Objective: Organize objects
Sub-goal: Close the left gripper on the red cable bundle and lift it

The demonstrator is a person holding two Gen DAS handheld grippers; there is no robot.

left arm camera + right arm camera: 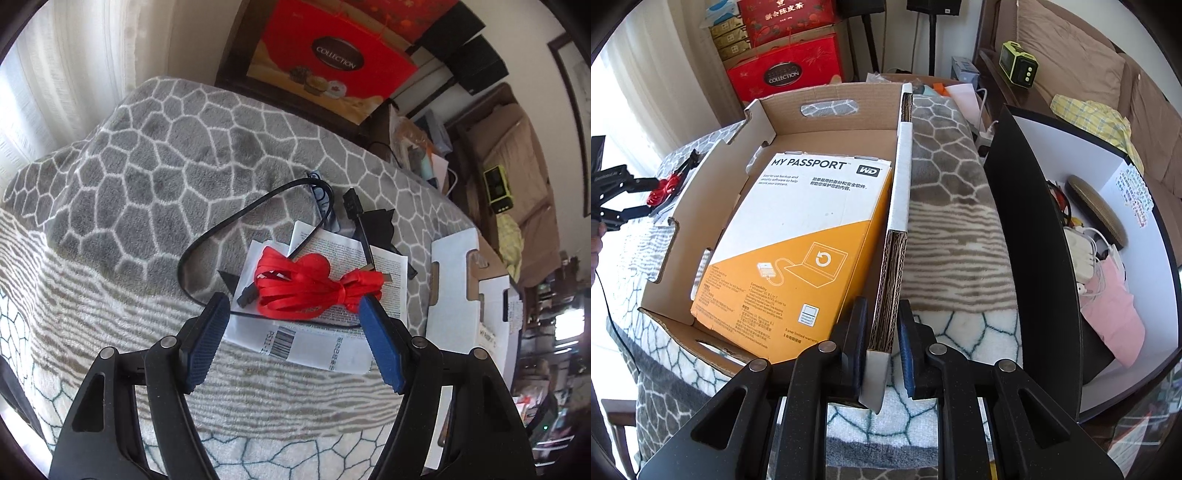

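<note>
A bundled flat red cable (314, 286) lies on white printed paper sheets (332, 332) between the wide-open left hand-held gripper (293, 306), while the right hand-held gripper (882, 325) pinches the cardboard tray's wall (886, 295).

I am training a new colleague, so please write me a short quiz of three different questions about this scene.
1. True or false: the right gripper is shut on the wall of the cardboard tray.
2. What lies between the open jaws of the left gripper?
A. a yellow cloth
B. a red cable bundle
C. a pink pouch
3. Fill in: the orange and white box lies ____ the cardboard tray.

Key:
1. True.
2. B: the red cable bundle lies on white paper leaflets, with a black cable beside it.
3. inside.
</note>
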